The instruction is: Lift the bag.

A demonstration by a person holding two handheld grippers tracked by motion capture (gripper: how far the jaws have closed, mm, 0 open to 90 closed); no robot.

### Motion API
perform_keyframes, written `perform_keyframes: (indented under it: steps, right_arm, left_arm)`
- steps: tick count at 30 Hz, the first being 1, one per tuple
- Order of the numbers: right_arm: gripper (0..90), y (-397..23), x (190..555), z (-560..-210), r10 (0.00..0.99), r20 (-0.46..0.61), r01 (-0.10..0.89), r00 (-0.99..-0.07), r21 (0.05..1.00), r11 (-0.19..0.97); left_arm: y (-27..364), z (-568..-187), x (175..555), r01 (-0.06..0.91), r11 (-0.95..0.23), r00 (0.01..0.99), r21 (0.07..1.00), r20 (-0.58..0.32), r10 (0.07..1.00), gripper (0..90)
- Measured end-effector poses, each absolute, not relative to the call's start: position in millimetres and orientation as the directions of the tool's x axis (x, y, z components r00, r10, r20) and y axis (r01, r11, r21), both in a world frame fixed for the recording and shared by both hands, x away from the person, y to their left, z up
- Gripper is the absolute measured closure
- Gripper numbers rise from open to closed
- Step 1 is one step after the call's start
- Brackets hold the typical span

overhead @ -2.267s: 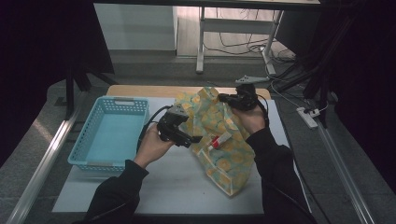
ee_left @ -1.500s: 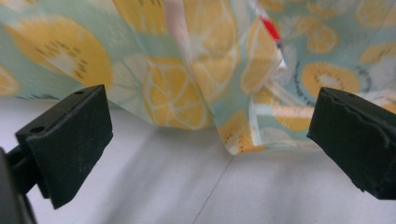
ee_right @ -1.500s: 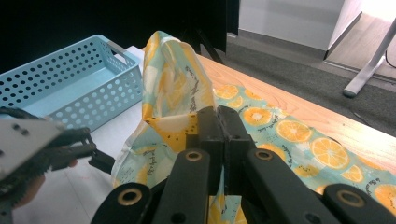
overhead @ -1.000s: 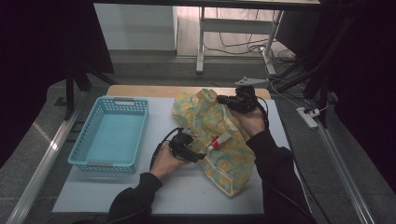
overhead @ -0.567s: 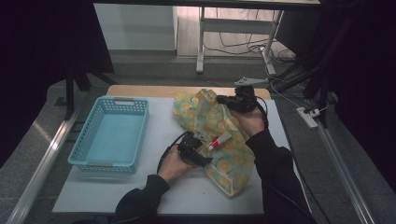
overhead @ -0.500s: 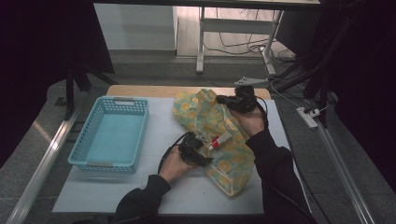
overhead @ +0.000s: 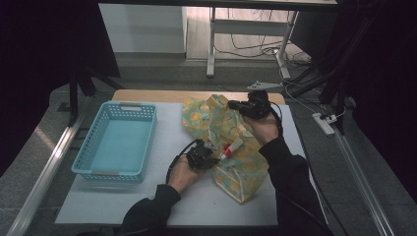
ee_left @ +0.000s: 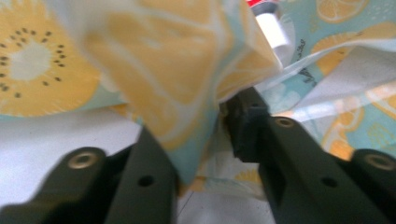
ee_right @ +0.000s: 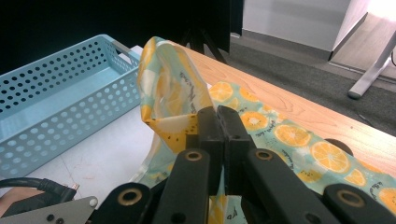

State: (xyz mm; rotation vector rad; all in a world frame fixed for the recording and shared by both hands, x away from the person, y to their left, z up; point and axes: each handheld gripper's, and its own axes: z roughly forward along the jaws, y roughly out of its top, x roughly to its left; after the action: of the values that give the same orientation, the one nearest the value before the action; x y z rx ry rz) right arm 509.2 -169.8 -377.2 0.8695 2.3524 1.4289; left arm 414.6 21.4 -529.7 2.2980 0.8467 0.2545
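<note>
1. One fruit-print bag (overhead: 235,147) lay crumpled on the white table top (overhead: 147,206), right of the middle, its pale blue plastic covered in orange slices and yellow kiwi rounds.
2. There was dark cursive lettering on the bag in both gripper views, but too small and blurred for me to read.
3. One white tube with a red band (overhead: 230,148) poked out of the bag's folds near the middle; whatever was printed on it could not be made out.
4. The left gripper (overhead: 203,155) had just been closing its jaws, and in its own view a fold of the bag (ee_left: 187,93) sat pinched between them.
5. The right gripper (overhead: 236,105) was at the bag's far end, jaws pressed together on a raised flap of the bag (ee_right: 173,88).
6. One light blue perforated basket (overhead: 116,140) stood well to the left of the bag, with no label I could see.
7. Two dark sleeves came in from the near edge, one to each gripper.
</note>
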Motion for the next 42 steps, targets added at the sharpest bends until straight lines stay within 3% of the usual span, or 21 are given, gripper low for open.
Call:
perform_keyframes:
  steps: [3,7,16,42]
  right_arm:
    - [89.6,-170,509,-378,0.609,0.087,0.359,-0.789,0.869,0.340]
    - [89.6,-171,509,-380,0.609,0.089,0.362,-0.788,0.868,0.341]
    - [89.6,-177,509,-379,0.615,0.090,0.364,-0.783,0.869,0.336]
    - [89.6,-182,506,-359,0.620,0.066,0.338,-0.782,0.880,0.333]
  left_arm:
    - [23,-530,416,0.514,-0.559,0.766,0.651,-0.054,0.641,86.8]
    - [25,-530,416,0.522,-0.549,0.761,0.653,-0.066,0.645,88.8]
    - [35,-512,414,0.546,-0.499,0.756,0.673,-0.141,0.639,89.2]
    - [56,-444,399,0.505,-0.418,0.790,0.755,-0.209,0.576,89.3]
